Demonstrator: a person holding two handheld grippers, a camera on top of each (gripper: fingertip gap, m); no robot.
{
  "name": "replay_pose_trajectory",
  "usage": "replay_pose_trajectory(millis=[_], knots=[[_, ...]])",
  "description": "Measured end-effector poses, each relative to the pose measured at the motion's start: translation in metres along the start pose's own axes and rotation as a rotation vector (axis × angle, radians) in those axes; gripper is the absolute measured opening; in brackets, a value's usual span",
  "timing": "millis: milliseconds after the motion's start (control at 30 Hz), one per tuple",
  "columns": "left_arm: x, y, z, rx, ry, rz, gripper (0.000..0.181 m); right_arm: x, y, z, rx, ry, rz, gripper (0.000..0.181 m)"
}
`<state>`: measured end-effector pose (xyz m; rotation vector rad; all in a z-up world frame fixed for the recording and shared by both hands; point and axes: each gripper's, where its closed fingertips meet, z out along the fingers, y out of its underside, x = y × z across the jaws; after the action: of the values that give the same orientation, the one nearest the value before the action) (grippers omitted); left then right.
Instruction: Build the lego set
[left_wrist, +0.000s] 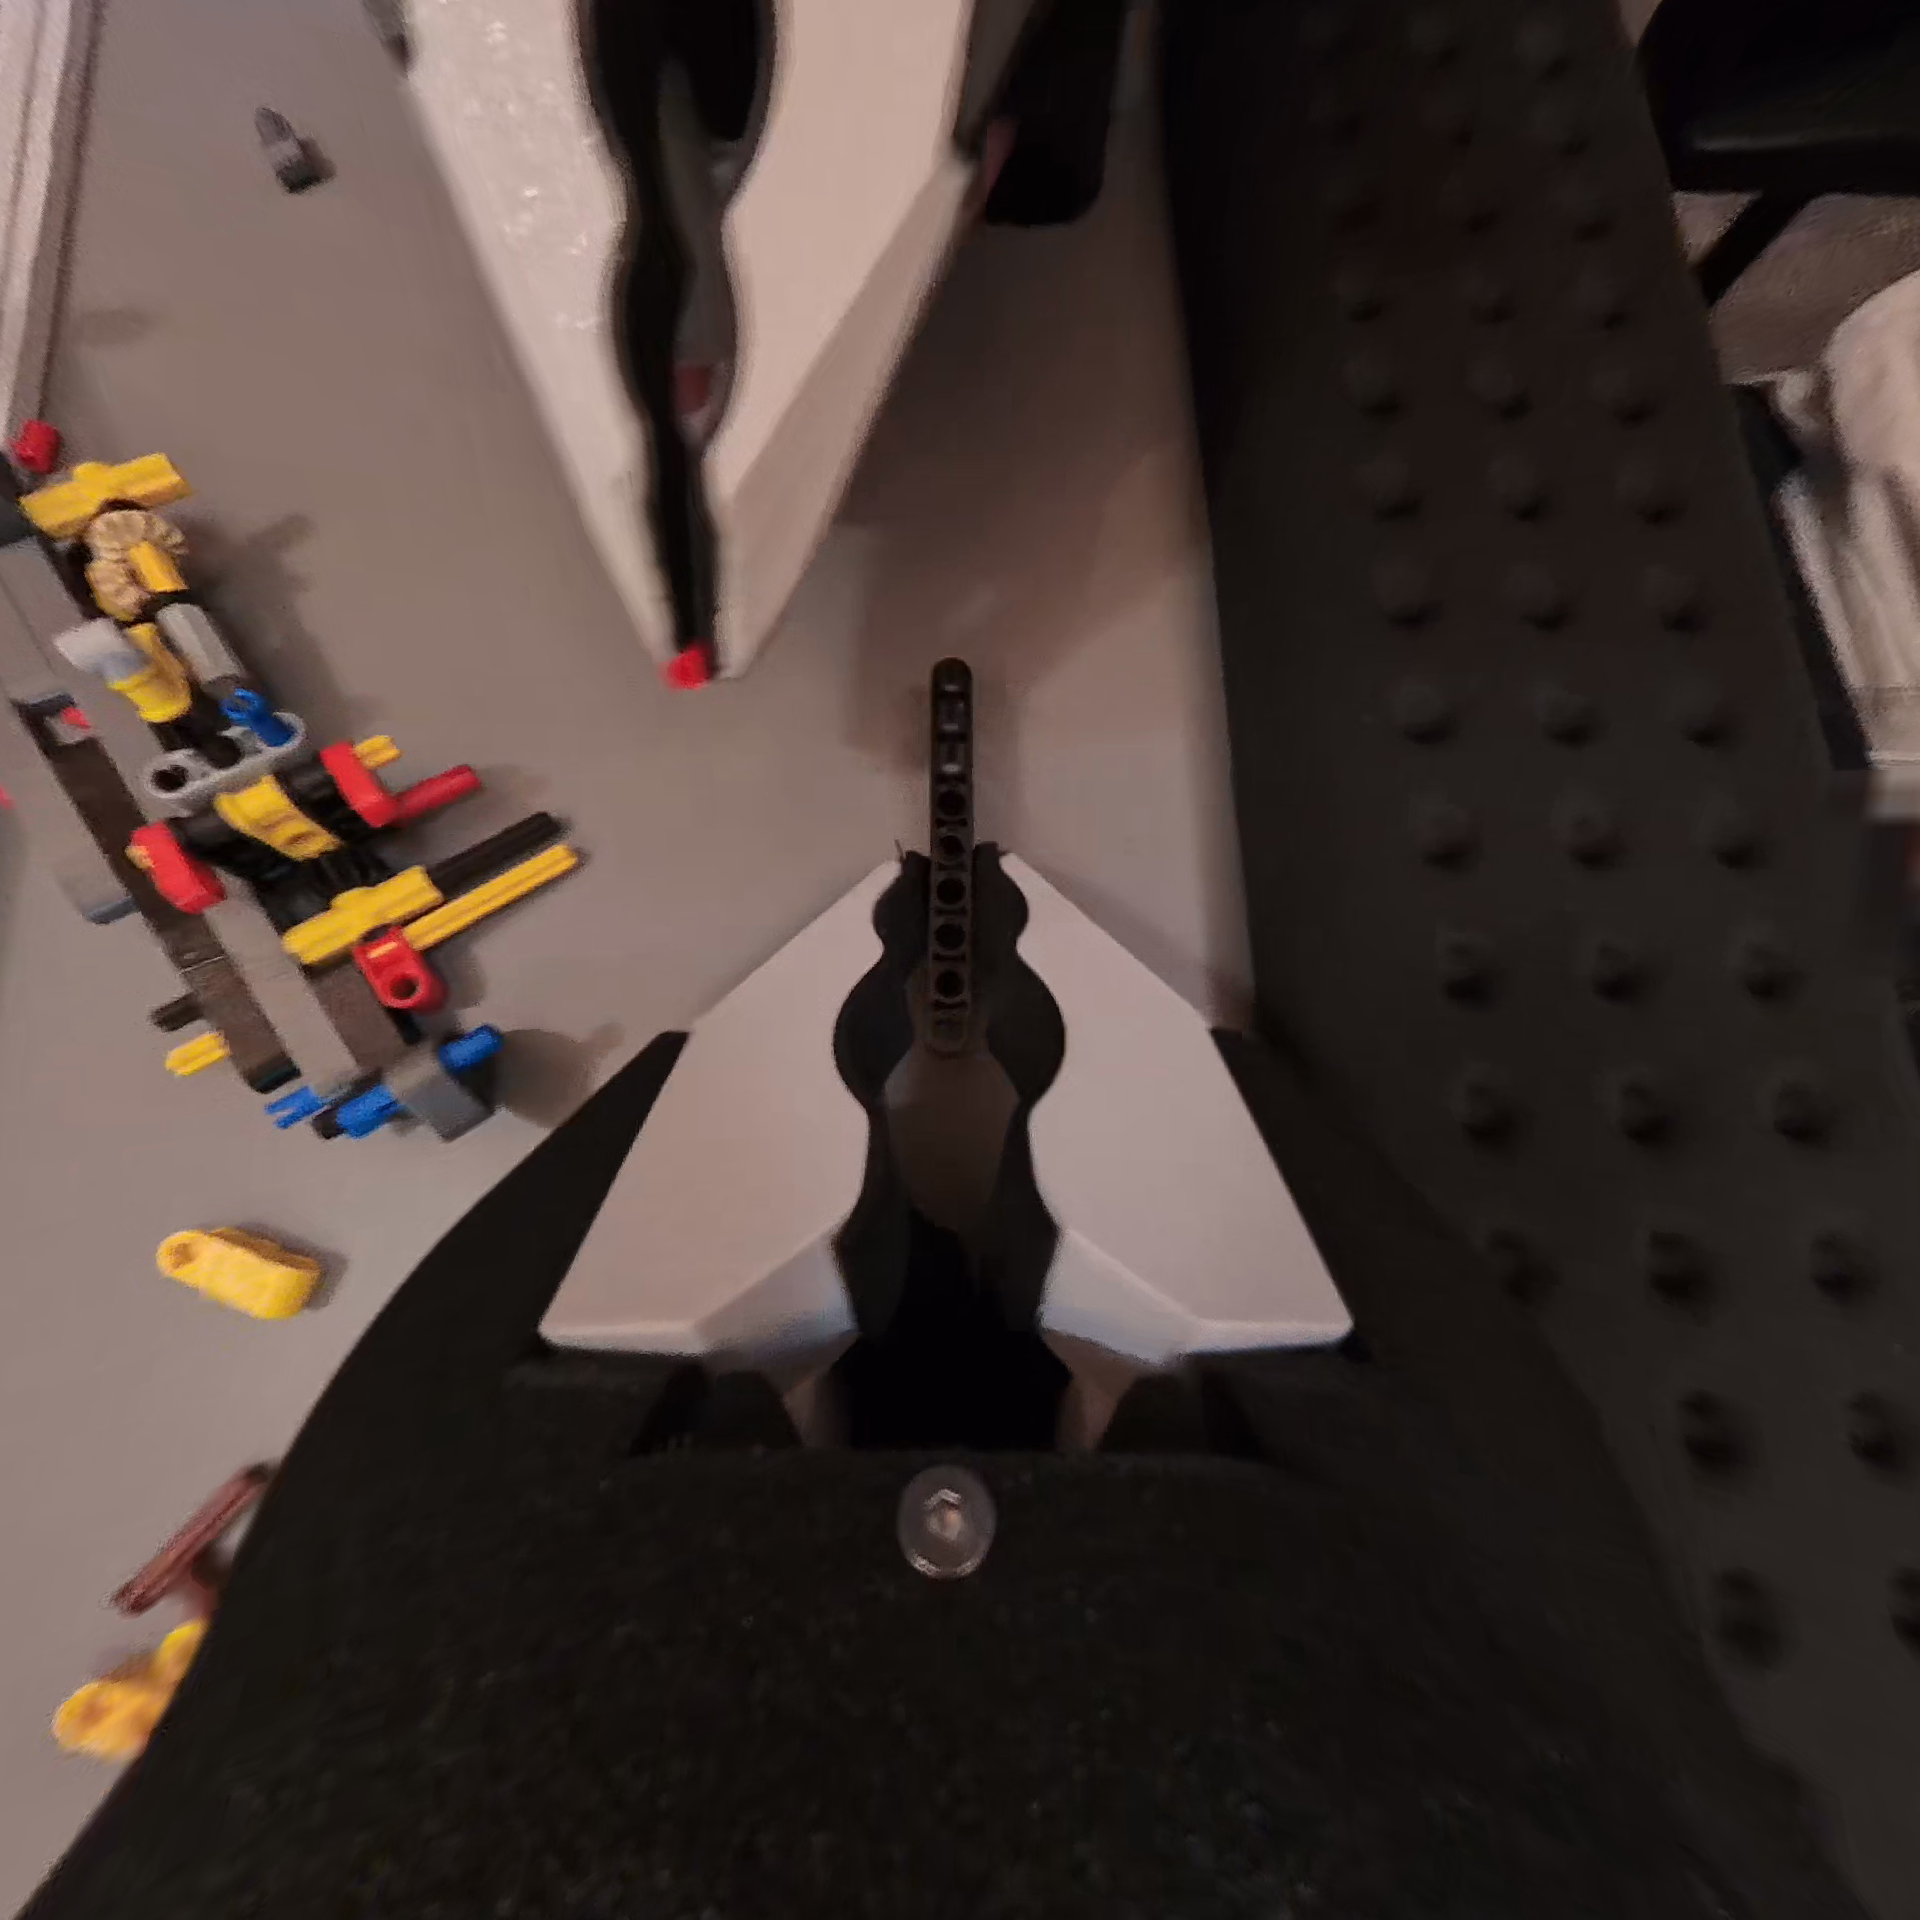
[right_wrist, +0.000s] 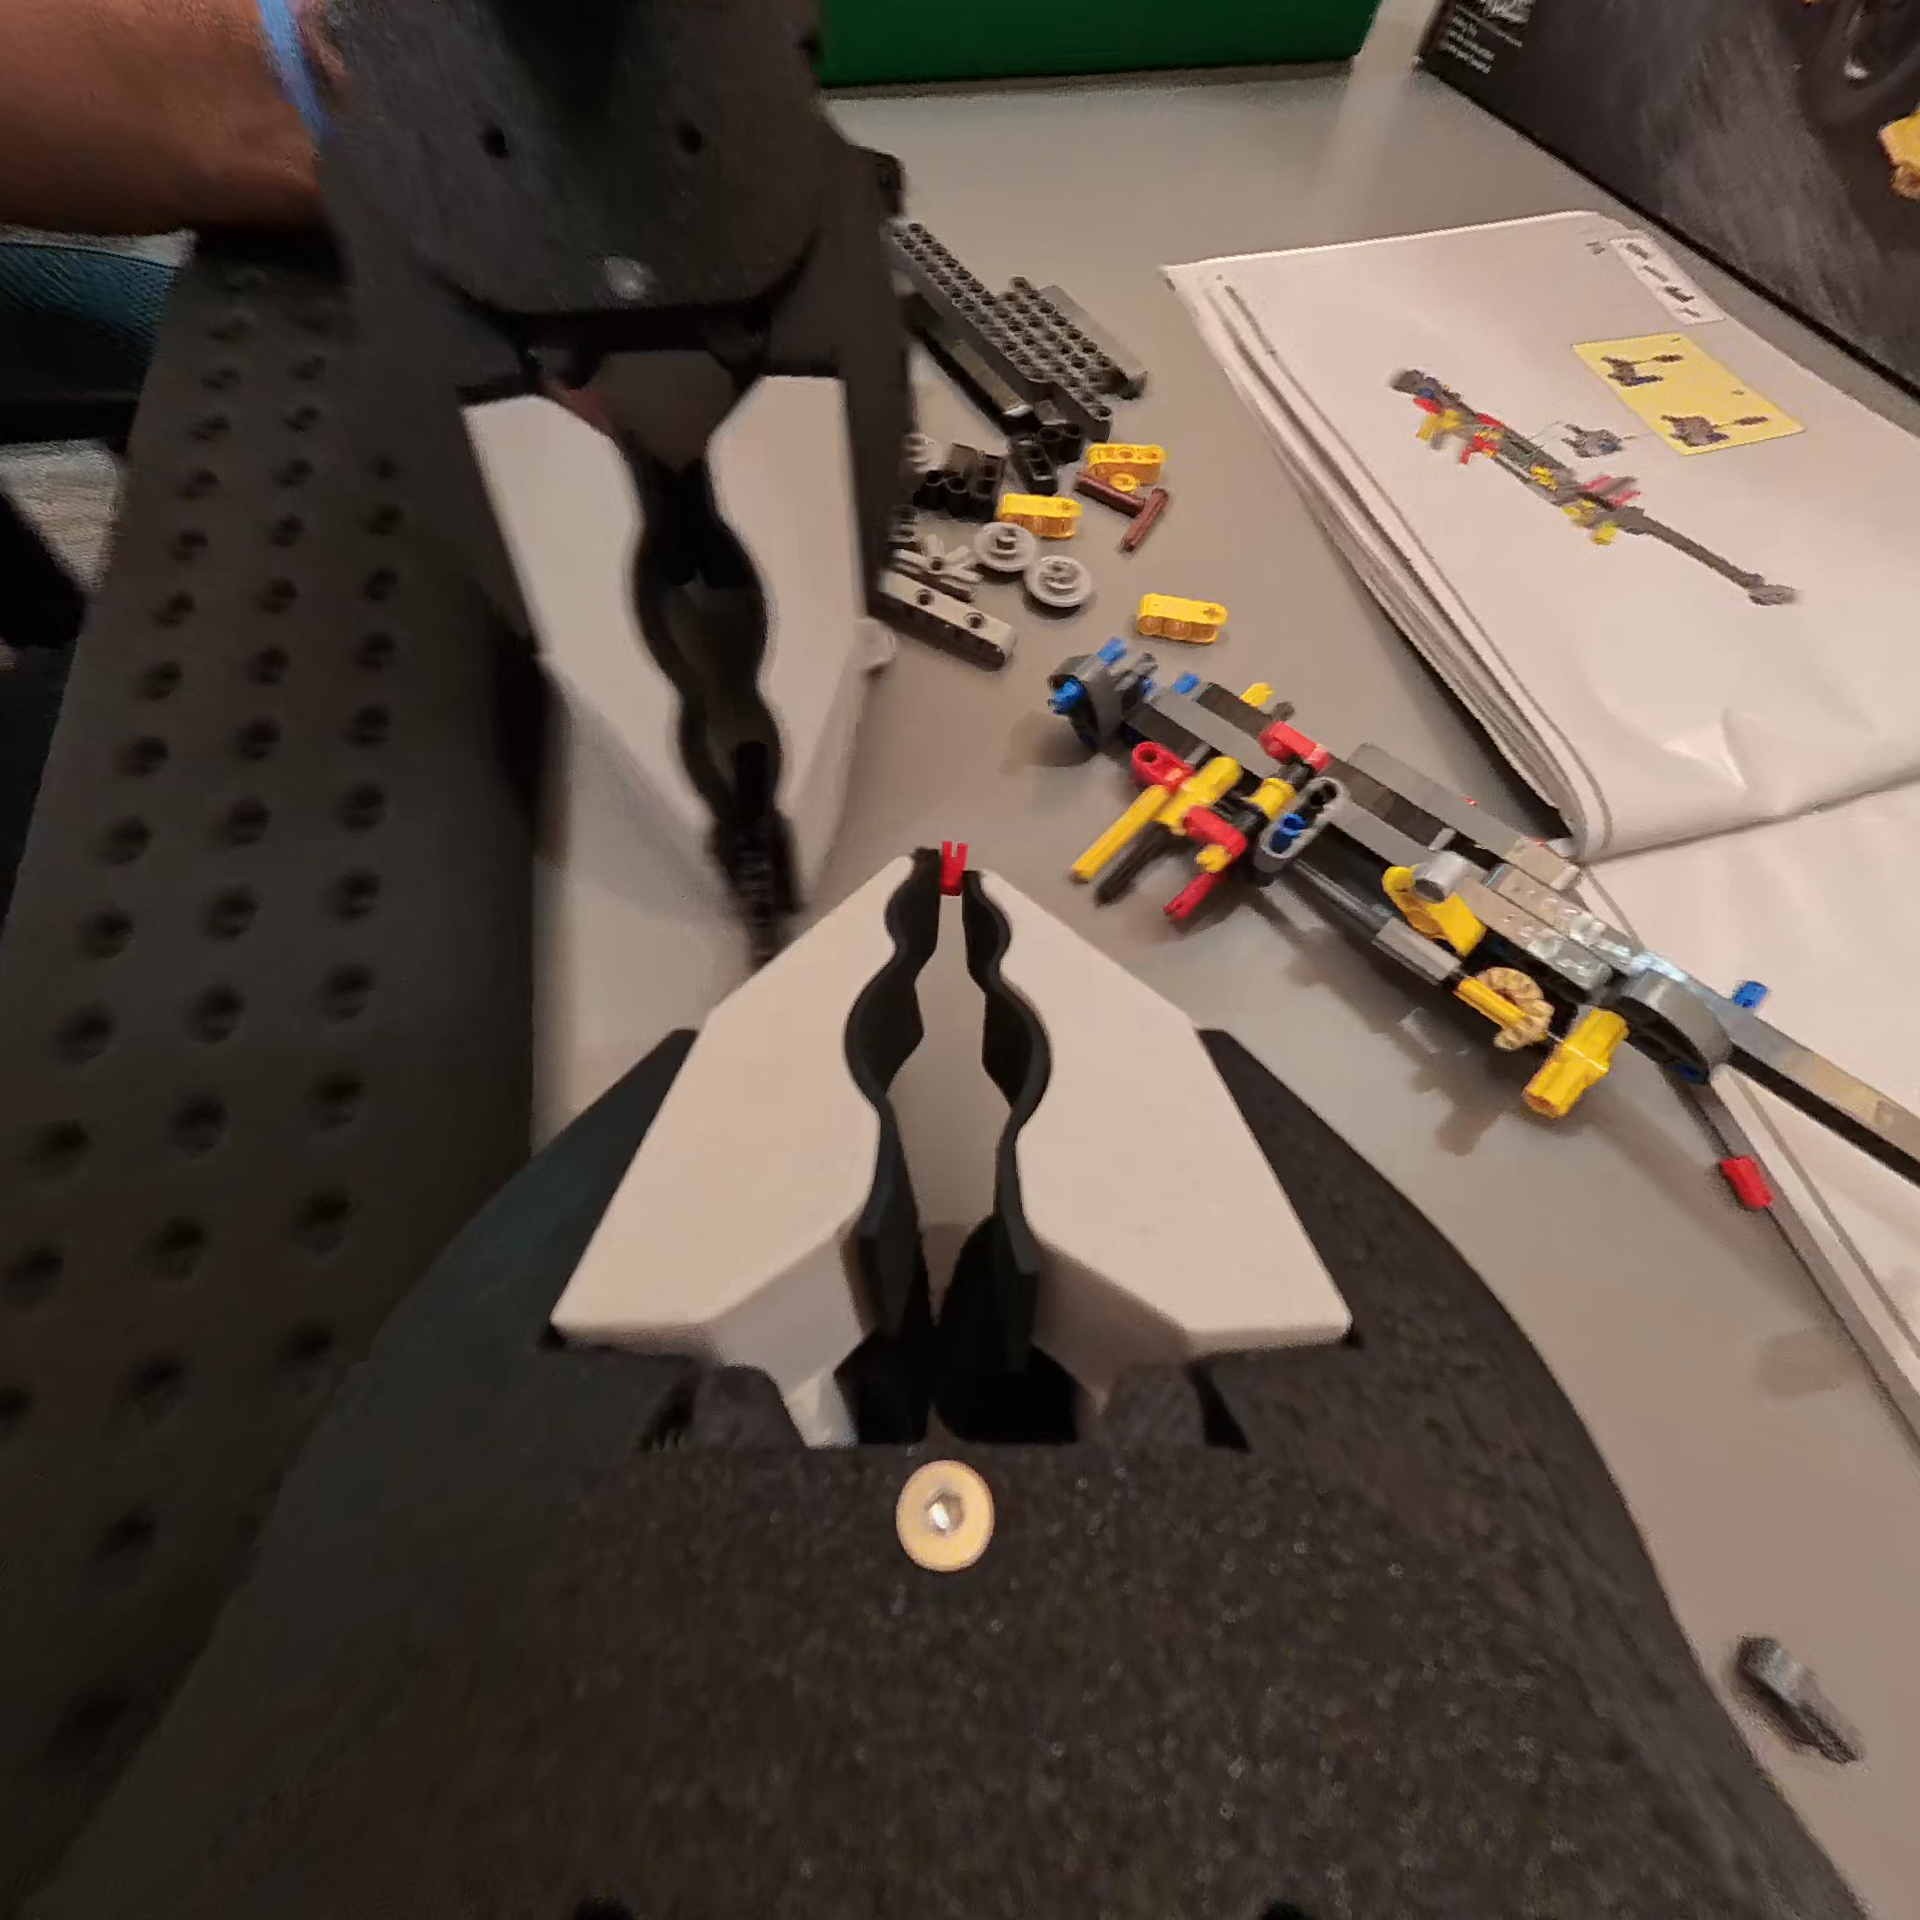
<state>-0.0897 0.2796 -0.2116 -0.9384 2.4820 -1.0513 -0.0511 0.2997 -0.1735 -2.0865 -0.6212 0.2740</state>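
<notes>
**Both claws loaded above the table**

Left wrist view showed my left claw (left_wrist: 949, 862) clamped on a black holed beam (left_wrist: 950, 831), upright between the tips. I noted my right claw (right_wrist: 948, 878) pinching a small red pin (right_wrist: 950, 871). The half-built model (right_wrist: 1351, 831) lay on the grey table (right_wrist: 1247, 1299) beside the instruction booklet (right_wrist: 1558, 540), with loose parts (right_wrist: 1018, 499) nearby.

Flat grey table (right_wrist: 1299, 187) carries everything. Right of the right gripper's (right_wrist: 950, 871) tips: long part-built lego assembly (right_wrist: 1382, 842) of grey beams w/ yellow, red & blue pins, lying flat. Beyond it, open white paper instruction booklet (right_wrist: 1558, 499). Ahead & right of the tips: heap of loose dark grey beams (right_wrist: 1023, 332), small round grey gears (right_wrist: 1058, 578), yellow short connectors (right_wrist: 1180, 617). Black printed box (right_wrist: 1683, 135) at far right edge; small red pin (right_wrist: 1743, 1182) near right, by the booklet.
</notes>
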Motion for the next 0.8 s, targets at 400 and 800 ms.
replay_pose_trajectory(millis=[400, 800], knots=[[-0.058, -0.03, -0.038, -0.059, -0.814, 0.458, 0.006, -0.018, -0.019, -0.006, 0.184, -0.018, 0.717, 0.003], [-0.063, -0.057, -0.068, -0.088, -1.124, 0.639, 0.006, -0.002, -0.058, -0.022, 0.625, -0.304, 1.226, 0.002]])
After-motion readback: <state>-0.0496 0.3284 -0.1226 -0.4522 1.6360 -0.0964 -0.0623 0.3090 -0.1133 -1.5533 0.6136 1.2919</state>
